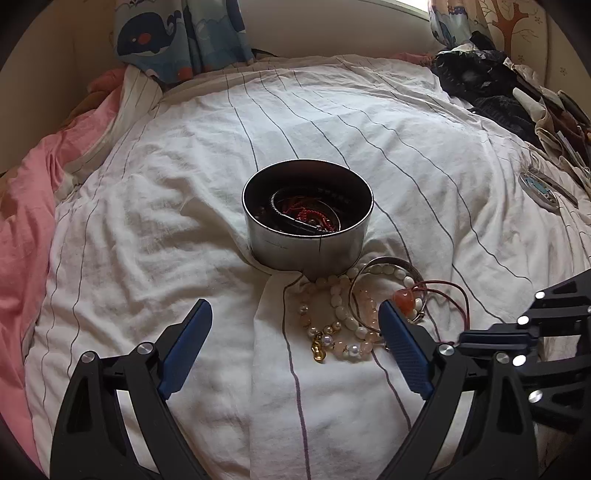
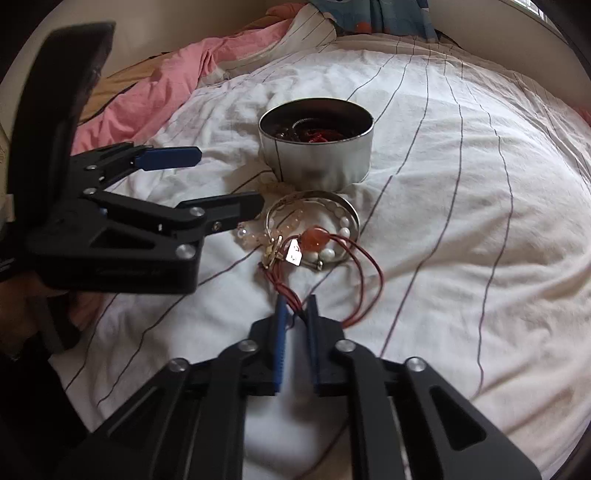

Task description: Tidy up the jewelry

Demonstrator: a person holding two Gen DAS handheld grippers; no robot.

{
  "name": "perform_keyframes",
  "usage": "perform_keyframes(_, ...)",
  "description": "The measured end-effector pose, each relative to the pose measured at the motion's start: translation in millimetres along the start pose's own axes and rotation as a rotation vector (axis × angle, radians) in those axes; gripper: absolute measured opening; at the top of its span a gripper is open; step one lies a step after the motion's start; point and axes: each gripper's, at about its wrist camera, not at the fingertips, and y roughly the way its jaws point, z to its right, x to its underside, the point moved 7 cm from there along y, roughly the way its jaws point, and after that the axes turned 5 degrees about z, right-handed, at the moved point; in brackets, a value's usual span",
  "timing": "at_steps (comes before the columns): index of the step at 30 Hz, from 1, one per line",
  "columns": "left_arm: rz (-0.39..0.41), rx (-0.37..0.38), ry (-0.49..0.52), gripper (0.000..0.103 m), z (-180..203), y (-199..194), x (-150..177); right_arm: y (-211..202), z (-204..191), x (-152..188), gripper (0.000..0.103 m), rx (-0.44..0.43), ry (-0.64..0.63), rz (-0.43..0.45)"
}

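Right tool clamped on the red cord, blue pads nearly together with the strands pinched at the tips. Only a black linkage of it visible at the right edge of the left wrist view. Cord runs up to an orange bead and a small white tag, markings on the tag too small to read.

Left tool held apart, nothing between its blue pads; right fingertip covering part of the jewelry pile. Seen side-on in the right wrist view, near the pile; contact impossible to judge.

Pile just in front of the round metal tin on the striped white duvet: silver bangle, pearl bracelet, pale pink bead bracelet, gold charm, all overlapping, hard to separate strand from strand. Bangle close against the tin; touching or not, unclear.

Inside the tin, a dark tangle: red beads, a ridged dark band, the rest lost in shadow.

Pink bedding at left, whale-print curtain cut off at top, dark clothing heap at right, blurred.
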Motion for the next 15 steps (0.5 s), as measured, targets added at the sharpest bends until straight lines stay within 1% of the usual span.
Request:
perform_keyframes(2, -0.001, 0.006, 0.001, 0.087, 1.9, -0.2, -0.2, -15.6, 9.1, 6.1, 0.004, 0.027, 0.013, 0.008)
perform_keyframes(5, -0.005, 0.006, 0.013, 0.088, 5.6, 1.2, 0.2, -29.2, 35.5, 15.7, 0.004, 0.098, 0.079, 0.017)
perform_keyframes(6, -0.008, 0.004, 0.015, 0.088, 6.8, 1.9, 0.4, -32.6, 43.2, 16.8, 0.004, 0.108, 0.105, 0.024)
perform_keyframes(8, -0.011, 0.0, 0.015, 0.088, 7.2, 4.0, 1.2, -37.0, 45.5, 15.8, 0.005, 0.1, 0.14, 0.063)
perform_keyframes(9, -0.014, -0.005, 0.015, 0.088, 7.2, 5.3, 1.6, -36.7, 43.3, 13.5, 0.013, 0.093, 0.14, 0.083)
perform_keyframes(10, -0.015, -0.009, 0.013, 0.088, 6.3, 6.0, 1.8, -36.2, 40.2, 12.1, 0.038, 0.091, 0.13, 0.095)
perform_keyframes(11, -0.014, -0.013, 0.008, 0.088, 5.0, 6.2, 1.9, -34.4, 35.3, 8.7, 0.048, 0.099, 0.11, 0.111)
perform_keyframes(12, -0.012, -0.015, 0.003, 0.088, 4.0, 5.9, 1.8, -32.1, 29.9, 3.8, 0.052, 0.11, 0.081, 0.131)
perform_keyframes(14, -0.009, -0.021, 0.0, 0.088, 1.9, 5.1, 2.0, -23.6, 16.5, -5.1, 0.052, 0.114, 0.023, 0.158)
perform_keyframes(15, -0.008, -0.024, 0.001, 0.088, 0.8, 4.9, 2.4, -17.8, 13.9, -8.2, 0.052, 0.114, 0.014, 0.162)
